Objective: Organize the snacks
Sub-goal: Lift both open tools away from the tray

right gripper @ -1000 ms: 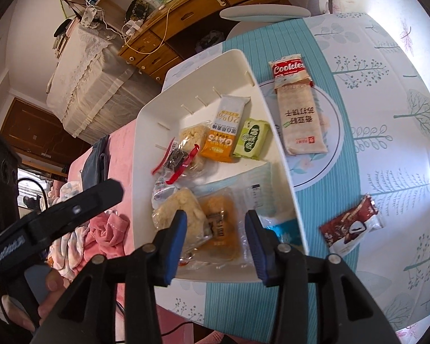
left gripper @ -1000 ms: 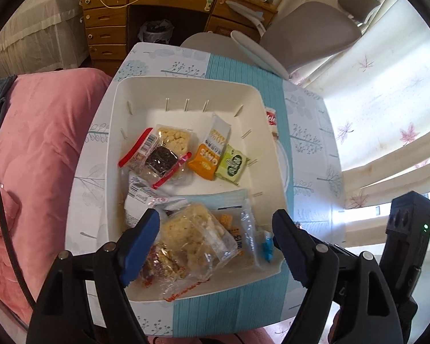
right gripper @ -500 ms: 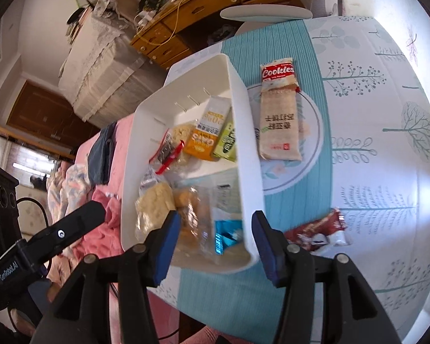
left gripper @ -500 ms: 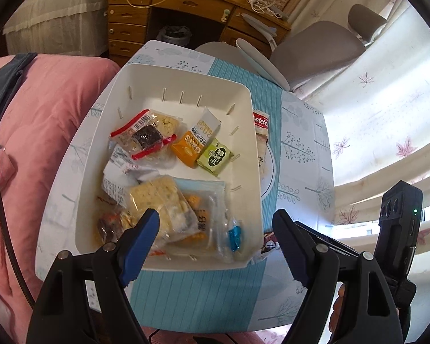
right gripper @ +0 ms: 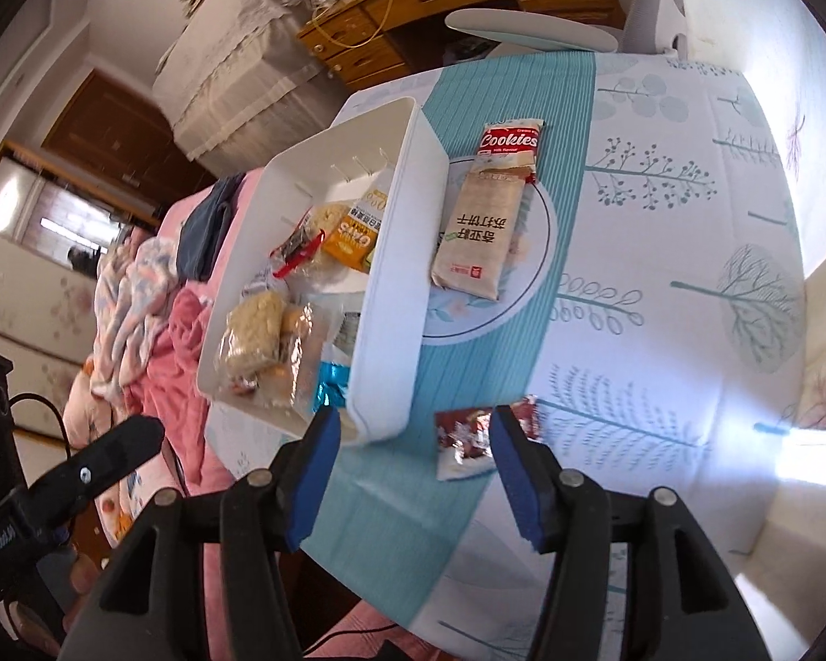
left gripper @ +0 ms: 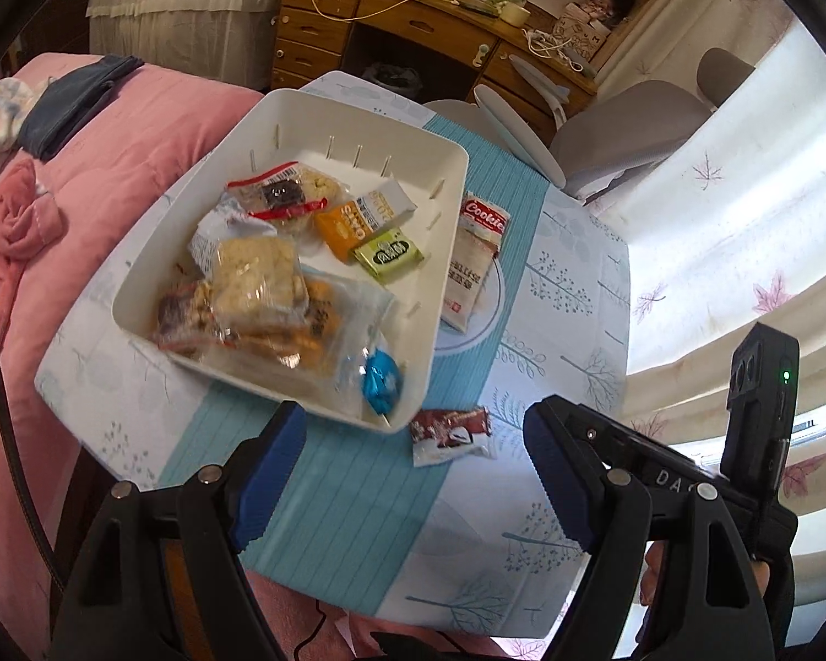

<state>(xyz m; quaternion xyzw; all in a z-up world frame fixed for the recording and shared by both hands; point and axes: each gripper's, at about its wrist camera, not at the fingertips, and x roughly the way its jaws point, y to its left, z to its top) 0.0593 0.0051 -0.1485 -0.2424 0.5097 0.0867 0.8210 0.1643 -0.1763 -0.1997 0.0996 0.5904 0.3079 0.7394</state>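
Both of my tongs hang released above the near edge of the table (left gripper: 572,297), nothing between their blue pads. Through the left gripper (left gripper: 413,457) I look ahead at the white bin (left gripper: 154,253), which sits beyond my left finger, its near corner just short of the gap. Inside it the snacks lie heaped: a clear bag of pale crackers (left gripper: 256,275) on top of others that I cannot sort out under the crinkled film, an orange oats packet (left gripper: 347,226), a small green packet (left gripper: 388,253) and a blue-wrapped sweet (left gripper: 381,380) in the near corner. The brown chocolate wrapper (left gripper: 450,432) lies on the cloth just outside the bin, straight ahead between my left fingers; its print is too blurred to read.

Through the right gripper (right gripper: 416,468) the same wrapper (right gripper: 465,435) sits just past the tips, close to the right finger (right gripper: 515,473), which cuts off its right end. The bin's tall side wall (right gripper: 391,286) hides most of the contents from here; I catch only the crackers and part of the orange packet over the rim. Beyond the wrapper, well ahead, a long beige biscuit pack (right gripper: 482,237) and a red-and-white Cookies pack (right gripper: 509,143) lie end to end outside the bin; whether they overlap I cannot tell. At lower left the other gripper's body pokes in, motion-blurred.
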